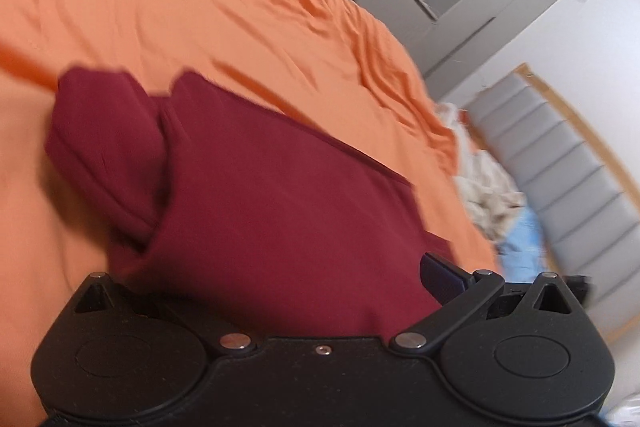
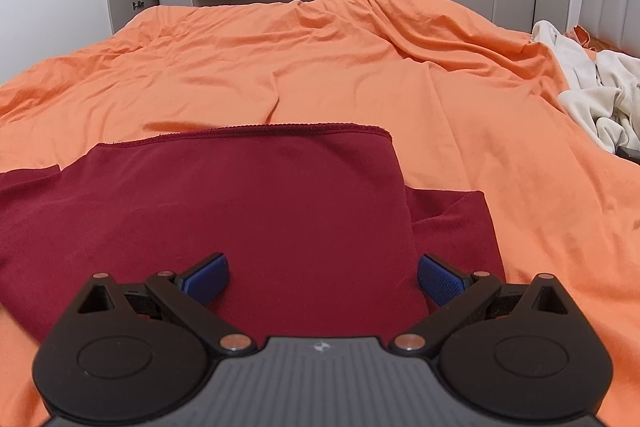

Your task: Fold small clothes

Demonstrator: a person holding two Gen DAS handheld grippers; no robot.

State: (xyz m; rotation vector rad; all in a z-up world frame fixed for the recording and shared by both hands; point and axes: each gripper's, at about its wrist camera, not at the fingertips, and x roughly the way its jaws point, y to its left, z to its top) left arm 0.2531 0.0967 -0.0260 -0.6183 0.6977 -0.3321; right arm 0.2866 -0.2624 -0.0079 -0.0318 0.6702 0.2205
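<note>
Looking along the left gripper (image 1: 280, 279), blurred maroon garment (image 1: 248, 179) drapes over its fingers; whether they pinch it I cannot tell. Right view: right gripper (image 2: 323, 281) spread wide above that folded garment (image 2: 256, 203) on orange bedsheet (image 2: 320, 67).

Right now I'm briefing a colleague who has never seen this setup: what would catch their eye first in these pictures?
First, the dark red garment, partly folded, lying on the bright orange bedsheet that fills both views. Next, the right gripper, just above the cloth with its blue pads spread open. To the right, a crumpled cream garment sits at the bed's edge near a padded grey headboard.
</note>
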